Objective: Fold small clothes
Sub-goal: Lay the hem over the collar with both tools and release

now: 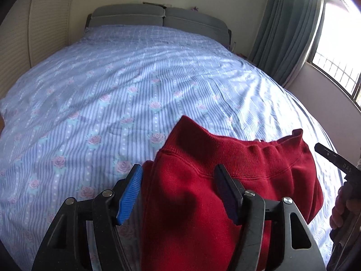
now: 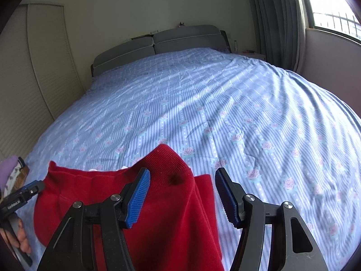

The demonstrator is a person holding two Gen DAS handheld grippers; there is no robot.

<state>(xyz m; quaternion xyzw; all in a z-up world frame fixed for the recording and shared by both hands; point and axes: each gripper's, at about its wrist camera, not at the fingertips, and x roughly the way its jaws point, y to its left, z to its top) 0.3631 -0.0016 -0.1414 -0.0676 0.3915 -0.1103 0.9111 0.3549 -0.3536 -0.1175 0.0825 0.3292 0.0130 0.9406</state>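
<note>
Garment: red fleece garment w/ ribbed waistband, prob. small trousers, held up above the blue striped rose-print bedsheet, waistband edge uppermost.
Left gripper: fingers fairly wide, red cloth bunched between the blue ribbed pads; can't tell if it's pinched or just draped.
Right gripper: fingers wide too, cloth corner lying between them, looks loose.
Axis: waistband runs side to side between your two grippers; legs hang down below, out of view.
Nearer: about equal, one at each end.
Next, prob.: lower it flat on the sheet ahead, keeping the waistband taut.
</note>
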